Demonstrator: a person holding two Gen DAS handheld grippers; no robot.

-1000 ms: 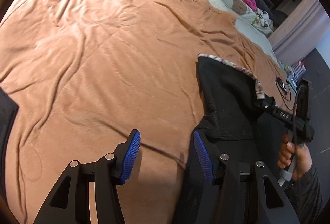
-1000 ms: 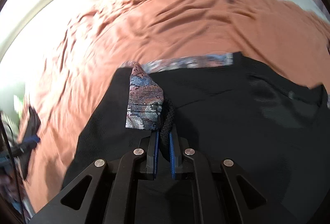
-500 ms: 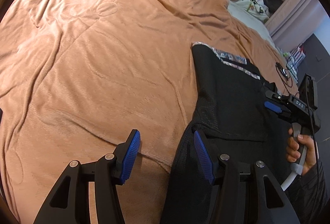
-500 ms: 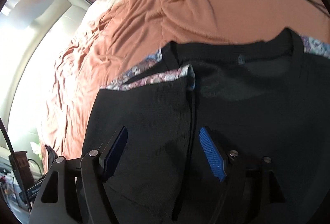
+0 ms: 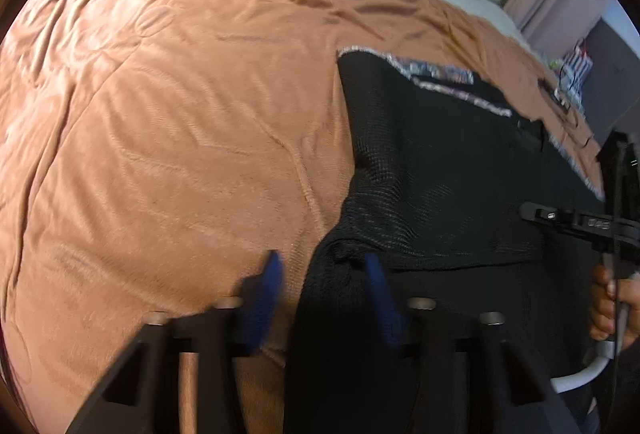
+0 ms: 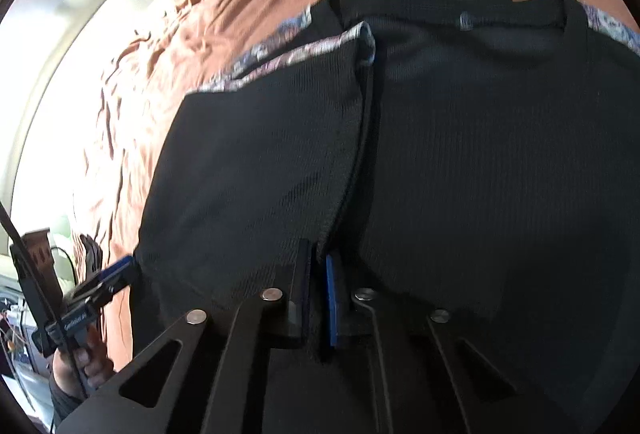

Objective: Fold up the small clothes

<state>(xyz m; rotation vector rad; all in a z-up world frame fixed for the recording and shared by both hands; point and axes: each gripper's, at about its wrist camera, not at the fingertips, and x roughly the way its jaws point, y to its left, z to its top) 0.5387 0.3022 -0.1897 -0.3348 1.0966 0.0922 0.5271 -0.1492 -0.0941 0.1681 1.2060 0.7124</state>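
Black shirt [image 6: 480,154] lies flat on the orange blanket [image 5: 180,134] covering the bed, neck away from the person, one patterned-trim sleeve folded in over the body. Right gripper [image 6: 318,274] has just snapped closed, pinching the folded sleeve's lower edge between its blue pads. Left gripper [image 5: 324,286] is over the shirt's side edge where it meets the blanket, jaws just been closing but a gap remains; the edge sits between them, though with motion blur they probably aren't pressing it.
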